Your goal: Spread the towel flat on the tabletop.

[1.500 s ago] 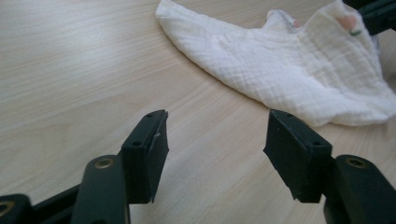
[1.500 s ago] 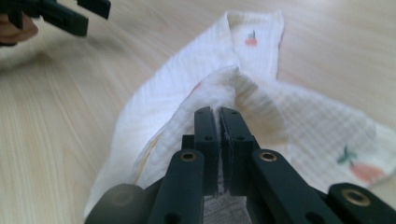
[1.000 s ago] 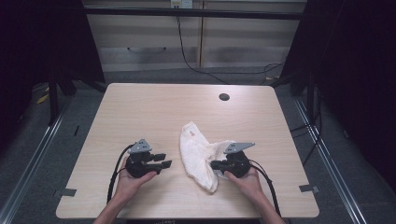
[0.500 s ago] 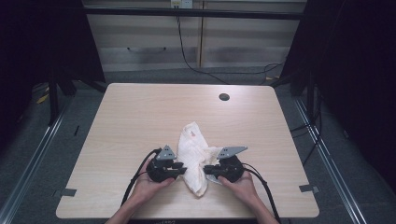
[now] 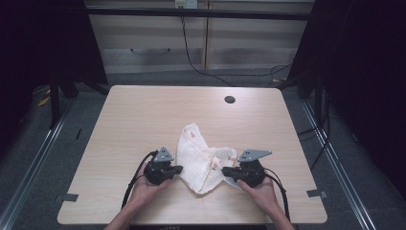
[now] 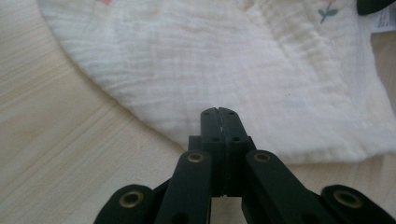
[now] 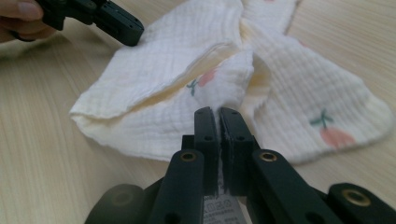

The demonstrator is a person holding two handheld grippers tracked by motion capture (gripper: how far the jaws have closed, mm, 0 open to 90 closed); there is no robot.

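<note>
The left tool (image 5: 178, 168) is gripping the near-left edge of the cloth (image 5: 198, 158); the right tool (image 5: 224, 169) is pinching its label corner, both jaw pairs closed. The cloth is lying crumpled at near-centre of the desk (image 5: 143, 120). Advisable: draw both corners apart evenly, low. Crinkled cream muslin, thin, fruit-printed.

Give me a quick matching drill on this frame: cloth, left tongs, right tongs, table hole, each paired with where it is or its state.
Things:
1. cloth
2. left tongs
3. right tongs
4. table hole

States:
A. far side of table, right of centre
B. shut at the cloth's left edge
C. crumpled, between both tongs
D. shut, label tag between the jaws

Pairs: 1-C, 2-B, 3-D, 4-A
</note>
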